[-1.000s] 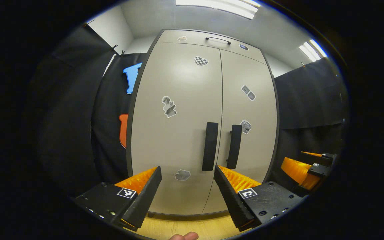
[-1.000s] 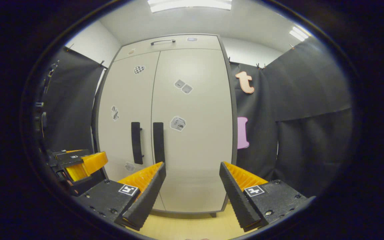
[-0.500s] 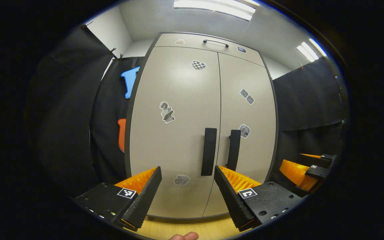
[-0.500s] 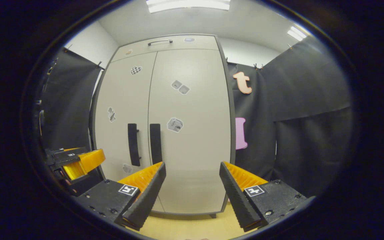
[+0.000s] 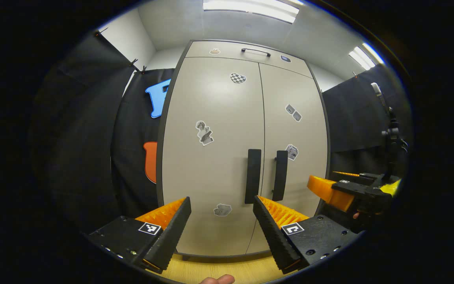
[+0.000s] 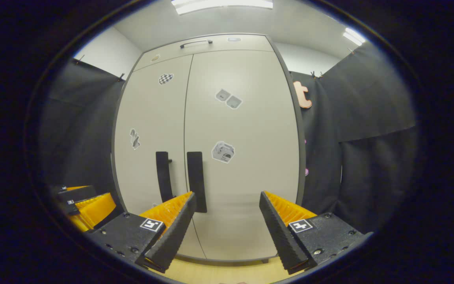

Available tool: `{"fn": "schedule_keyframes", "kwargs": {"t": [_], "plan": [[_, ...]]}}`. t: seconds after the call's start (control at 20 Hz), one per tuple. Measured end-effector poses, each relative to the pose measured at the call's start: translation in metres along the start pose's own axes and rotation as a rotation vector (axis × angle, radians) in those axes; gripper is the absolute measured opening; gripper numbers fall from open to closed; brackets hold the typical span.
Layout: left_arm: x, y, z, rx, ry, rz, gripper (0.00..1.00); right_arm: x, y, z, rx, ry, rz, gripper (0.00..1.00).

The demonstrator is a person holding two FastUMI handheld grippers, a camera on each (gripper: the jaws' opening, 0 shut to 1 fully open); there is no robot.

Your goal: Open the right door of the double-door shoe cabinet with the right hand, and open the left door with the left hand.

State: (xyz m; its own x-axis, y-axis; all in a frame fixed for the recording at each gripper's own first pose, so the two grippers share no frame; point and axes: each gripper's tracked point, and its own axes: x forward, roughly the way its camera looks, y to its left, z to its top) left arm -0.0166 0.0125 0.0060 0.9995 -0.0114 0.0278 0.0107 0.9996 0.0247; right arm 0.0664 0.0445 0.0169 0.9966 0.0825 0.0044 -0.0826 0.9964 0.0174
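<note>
Cabinet [image 6: 246,165] stands closed on the floor ahead, both tongs, left [image 5: 222,225] and right [image 6: 227,225], are apart and empty, and its stiff hinged doors probably swing lightly if taken by the right handle [image 6: 196,181] and left handle [image 5: 253,176] beside the middle seam.

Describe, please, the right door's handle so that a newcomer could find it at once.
Start at the tall pale shoe cabinet and follow the seam between its doors downward. Two dark vertical bars flank it; the right door's handle is the one beside the box-shaped sticker.
</note>
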Motion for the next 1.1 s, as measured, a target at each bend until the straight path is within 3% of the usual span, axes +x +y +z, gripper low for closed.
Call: {"fn": "schedule_keyframes", "kwargs": {"t": [0.3,0.65,0.75,0.9,1.05,1.1], "plan": [[-0.032,0.014,-0.017,0.047,0.034,0.023,0.95,0.049,0.040,0.000,-0.038,0.021,0.056,1.00],[-0.047,0.027,-0.038,0.005,0.098,0.027,0.95,0.088,0.047,-0.003,-0.026,0.034,0.002,0.99],[-0.048,0.032,-0.038,-0.012,0.108,0.034,0.95,0.092,0.049,-0.006,-0.015,0.043,0.005,0.93],[-0.046,0.040,-0.038,-0.024,0.106,0.044,0.95,0.098,0.044,-0.015,-0.026,0.069,-0.026,0.60],[-0.045,0.043,-0.037,-0.028,0.105,0.043,0.95,0.098,0.049,-0.014,-0.004,0.059,-0.014,0.51],[-0.045,0.043,-0.037,-0.029,0.105,0.042,0.95,0.099,0.050,-0.015,-0.022,0.057,-0.014,0.37]]}}
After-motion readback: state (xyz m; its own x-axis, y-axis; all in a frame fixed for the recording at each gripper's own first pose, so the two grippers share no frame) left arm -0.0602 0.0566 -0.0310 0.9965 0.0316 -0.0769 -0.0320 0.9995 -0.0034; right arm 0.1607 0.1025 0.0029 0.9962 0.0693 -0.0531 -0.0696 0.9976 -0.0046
